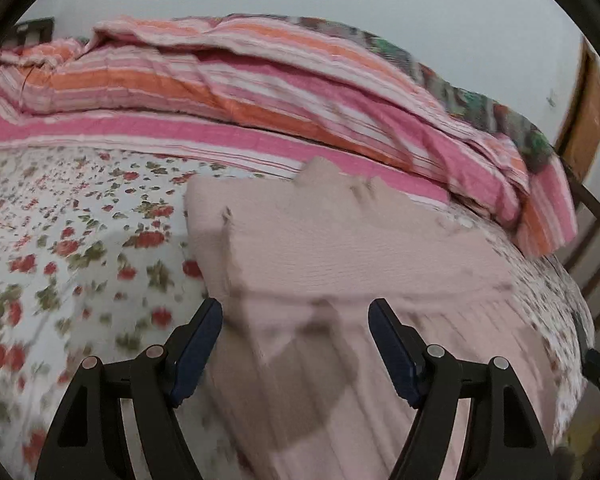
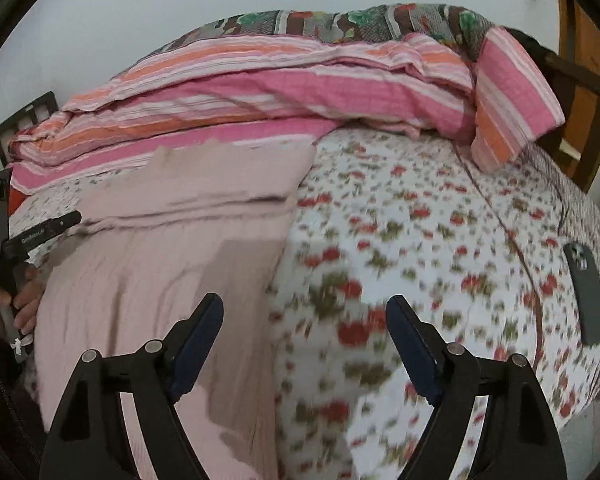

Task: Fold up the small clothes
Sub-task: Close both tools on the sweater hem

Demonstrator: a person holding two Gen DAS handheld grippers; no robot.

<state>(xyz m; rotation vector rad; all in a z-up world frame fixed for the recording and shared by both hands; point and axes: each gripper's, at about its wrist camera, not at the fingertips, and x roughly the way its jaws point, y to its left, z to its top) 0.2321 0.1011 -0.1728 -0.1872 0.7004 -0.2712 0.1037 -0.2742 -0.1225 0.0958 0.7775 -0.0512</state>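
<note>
Bed with a floral sheet, striped pink and orange quilt heaped along the far side, plain pale wall behind, wooden door at right, dark bed frame.

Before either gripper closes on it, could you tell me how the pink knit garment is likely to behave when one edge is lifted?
The pink knit garment will probably be floppy: it lies flat on the floral bedsheet with soft ridges and a folded-over layer. It looks light, so the rest should trail and drape rather than stay in shape. The ribbed knit likely gives the open left gripper and right gripper decent grip, though it may stretch.
</note>
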